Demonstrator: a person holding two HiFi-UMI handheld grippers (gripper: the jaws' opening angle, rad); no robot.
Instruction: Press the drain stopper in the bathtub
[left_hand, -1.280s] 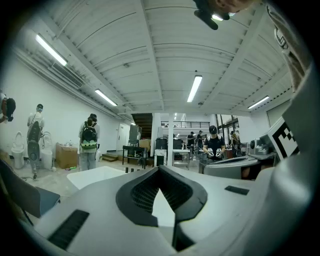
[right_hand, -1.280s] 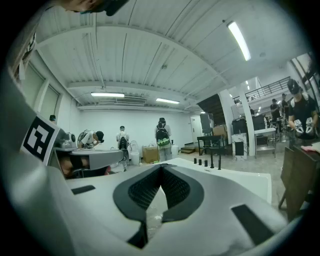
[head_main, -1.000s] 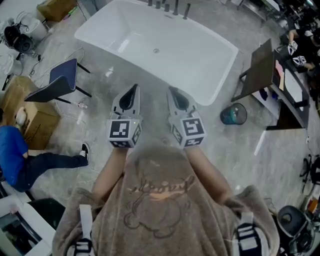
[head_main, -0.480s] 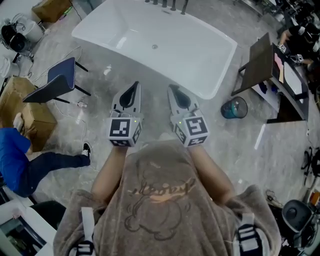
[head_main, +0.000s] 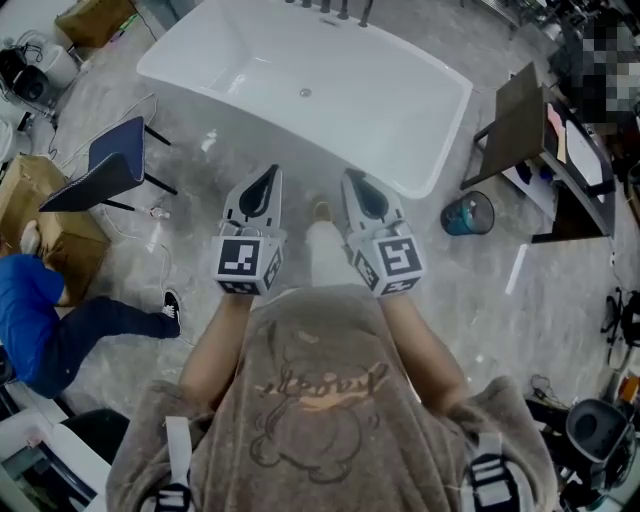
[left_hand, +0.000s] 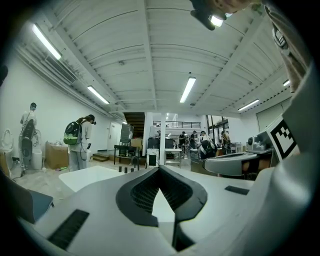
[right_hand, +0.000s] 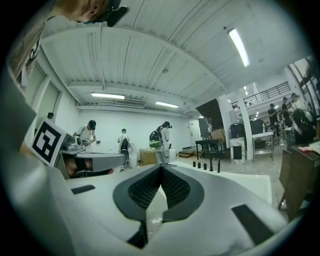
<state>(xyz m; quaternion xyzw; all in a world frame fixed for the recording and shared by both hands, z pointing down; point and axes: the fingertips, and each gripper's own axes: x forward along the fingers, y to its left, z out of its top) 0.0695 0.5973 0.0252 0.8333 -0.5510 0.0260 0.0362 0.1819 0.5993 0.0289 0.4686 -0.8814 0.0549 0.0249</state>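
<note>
Well short of the tub, both tools hang over the floor: the left gripper (head_main: 267, 176) and right gripper (head_main: 350, 179) each have their jaws pinched together on nothing. The drain stopper (head_main: 305, 93) sits at the top centre of the head view, on the white bathtub (head_main: 400, 130) floor. It looks small, rigid and smooth, so a square push on its centre seems best, as tips could skid
</note>
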